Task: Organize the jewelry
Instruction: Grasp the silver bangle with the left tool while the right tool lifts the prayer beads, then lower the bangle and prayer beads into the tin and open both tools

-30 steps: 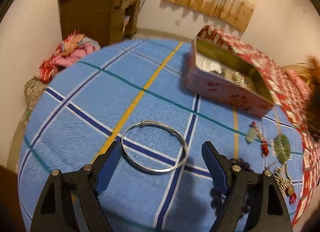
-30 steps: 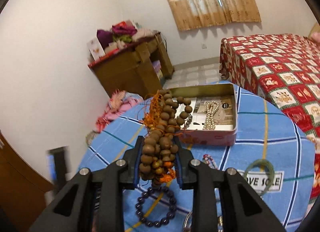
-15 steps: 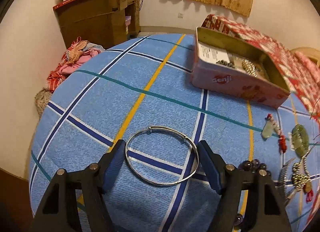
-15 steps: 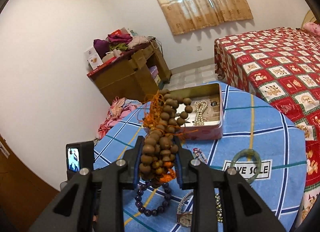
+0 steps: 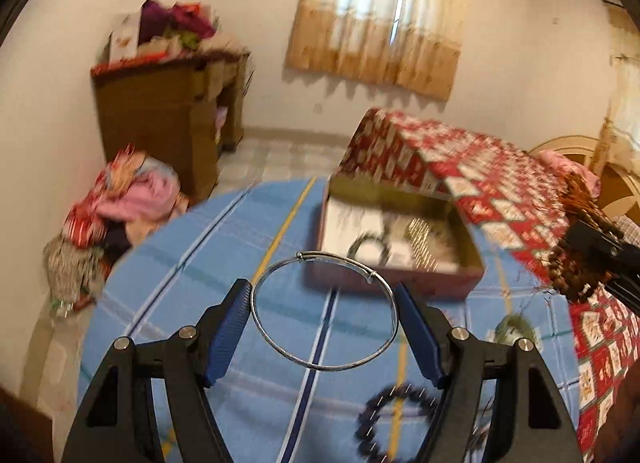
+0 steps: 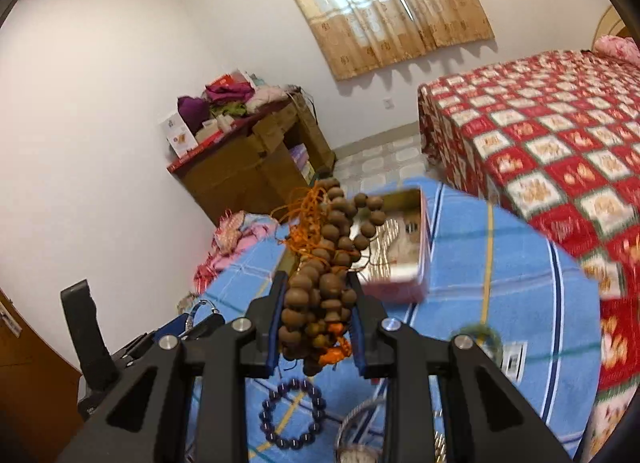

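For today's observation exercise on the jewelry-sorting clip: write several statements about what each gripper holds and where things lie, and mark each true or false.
1. The left gripper holds a silver bangle between its fingers. True.
2. The right gripper is open, holding nothing. False: it is shut on a bunch of brown wooden beads.
3. The tin box has its lid on. False: it is open, with jewelry inside.
4. A dark bead bracelet lies on the blue checked tablecloth. True.
5. The wooden beads have green thread. False: the thread is orange.
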